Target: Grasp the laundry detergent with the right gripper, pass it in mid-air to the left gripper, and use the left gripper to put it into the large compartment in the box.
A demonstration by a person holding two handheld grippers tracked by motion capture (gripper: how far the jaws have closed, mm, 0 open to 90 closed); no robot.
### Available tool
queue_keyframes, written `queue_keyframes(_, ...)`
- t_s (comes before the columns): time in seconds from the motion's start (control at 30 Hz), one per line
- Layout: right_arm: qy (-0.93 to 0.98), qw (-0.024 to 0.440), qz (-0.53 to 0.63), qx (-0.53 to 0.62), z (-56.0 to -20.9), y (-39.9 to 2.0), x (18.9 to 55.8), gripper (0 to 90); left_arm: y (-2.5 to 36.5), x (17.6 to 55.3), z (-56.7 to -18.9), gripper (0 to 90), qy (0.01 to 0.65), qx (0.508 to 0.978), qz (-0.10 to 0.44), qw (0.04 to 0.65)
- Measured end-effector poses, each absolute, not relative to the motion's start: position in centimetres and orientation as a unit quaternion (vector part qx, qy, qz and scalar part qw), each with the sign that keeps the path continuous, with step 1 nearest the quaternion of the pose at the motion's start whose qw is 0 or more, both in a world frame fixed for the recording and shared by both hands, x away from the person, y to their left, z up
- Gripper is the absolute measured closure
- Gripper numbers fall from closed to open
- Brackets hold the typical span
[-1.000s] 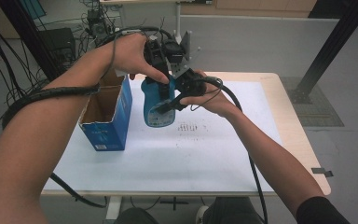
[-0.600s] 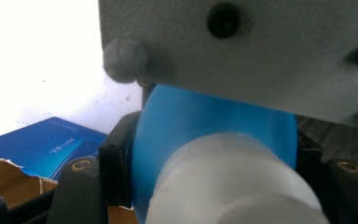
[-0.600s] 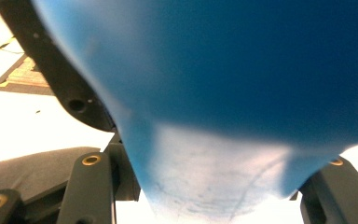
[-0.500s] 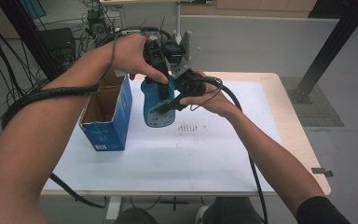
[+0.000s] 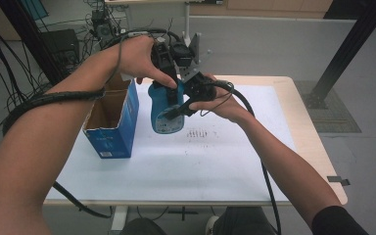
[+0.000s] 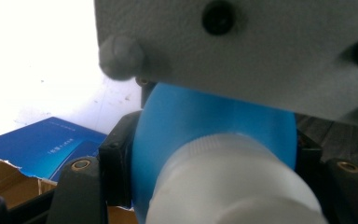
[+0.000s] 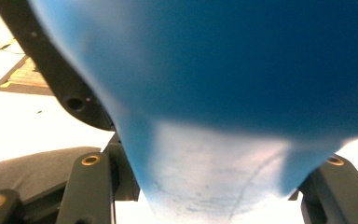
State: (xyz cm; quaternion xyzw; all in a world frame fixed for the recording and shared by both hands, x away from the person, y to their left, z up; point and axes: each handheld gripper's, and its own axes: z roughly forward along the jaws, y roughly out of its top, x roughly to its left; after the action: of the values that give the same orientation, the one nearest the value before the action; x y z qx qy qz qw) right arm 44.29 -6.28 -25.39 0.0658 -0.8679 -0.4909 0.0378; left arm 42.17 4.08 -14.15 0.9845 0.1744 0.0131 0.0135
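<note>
A blue plastic bottle (image 5: 166, 115) with a white cap (image 6: 223, 186) hangs upright above the table's middle, held from two sides. My left gripper (image 5: 165, 87) comes down from above and is shut on the bottle's shoulder (image 6: 205, 126), just below the cap. My right gripper (image 5: 178, 108) reaches in from the right and is shut on the bottle's body (image 7: 223, 93), its black jaws standing on either side of it. That gripper's grey plate (image 6: 261, 46) crosses the top of the left gripper view.
An open blue cardboard box (image 5: 111, 122) stands on the table's left part, close beside the bottle. A white sheet (image 5: 200, 166) with faint pencil marks covers the tabletop. Cables lie on the floor at the back left, and a black post rises at the right.
</note>
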Motion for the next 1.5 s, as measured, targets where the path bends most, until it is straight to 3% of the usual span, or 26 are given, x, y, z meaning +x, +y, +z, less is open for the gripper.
queue_keyframes(0.77, -0.862, 0.036, -0.501, 0.061, -25.4, -6.6, 44.2, 37.6, 3.9, 41.9, -13.8, 36.5, 0.177, 0.984, 0.014, 0.014)
queue_keyframes(0.97, -0.867, 0.055, -0.494, 0.033, -25.6, -6.9, 43.9, 25.5, 3.9, 41.8, -13.9, 36.5, 0.178, 0.984, 0.016, 0.008)
queue_keyframes(1.33, -0.897, 0.023, -0.44, -0.015, -26.6, -9.1, 43.5, 0.3, 4.2, 41.7, -14.0, 36.4, 0.2, 0.98, 0.016, -0.007)
queue_keyframes(1.5, -0.9, 0.019, -0.433, -0.043, -26.8, -10.5, 43.0, 0.3, 4.3, 41.5, -13.8, 36.4, 0.215, 0.977, 0.016, -0.004)
